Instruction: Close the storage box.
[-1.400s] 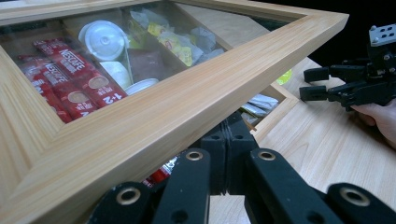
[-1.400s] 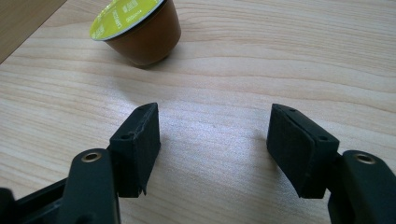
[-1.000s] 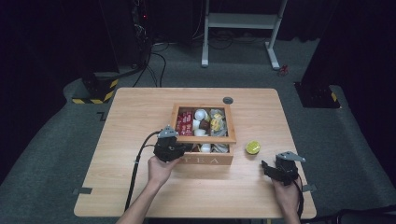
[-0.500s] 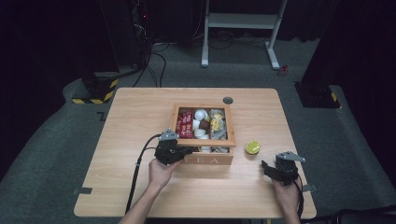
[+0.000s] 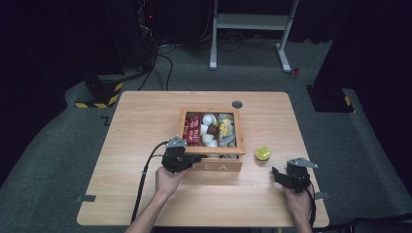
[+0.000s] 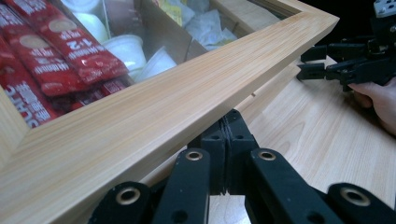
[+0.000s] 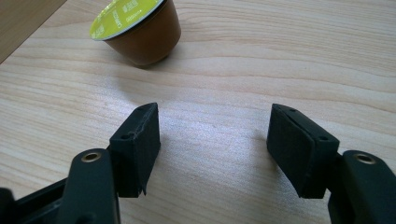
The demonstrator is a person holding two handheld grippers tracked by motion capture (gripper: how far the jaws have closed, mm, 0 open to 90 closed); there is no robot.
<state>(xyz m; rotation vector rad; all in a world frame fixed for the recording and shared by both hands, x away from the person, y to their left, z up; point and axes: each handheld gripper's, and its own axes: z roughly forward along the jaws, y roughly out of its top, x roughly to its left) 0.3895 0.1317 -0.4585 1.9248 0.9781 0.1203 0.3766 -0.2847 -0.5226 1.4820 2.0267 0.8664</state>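
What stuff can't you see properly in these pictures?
- Left gripper view: its closed jaw tips run under the wooden box frame, so any grip there is hidden.
- High view: the packets in the box are too small to read.
- Right gripper view: the coffee capsule is cut off by the top edge, and its lid print is blurred.
- High view: the round dark thing behind the box is too small to identify.

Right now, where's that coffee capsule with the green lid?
In the high view the coffee capsule sits on the table just right of the wooden tea box, ahead of the open right gripper.
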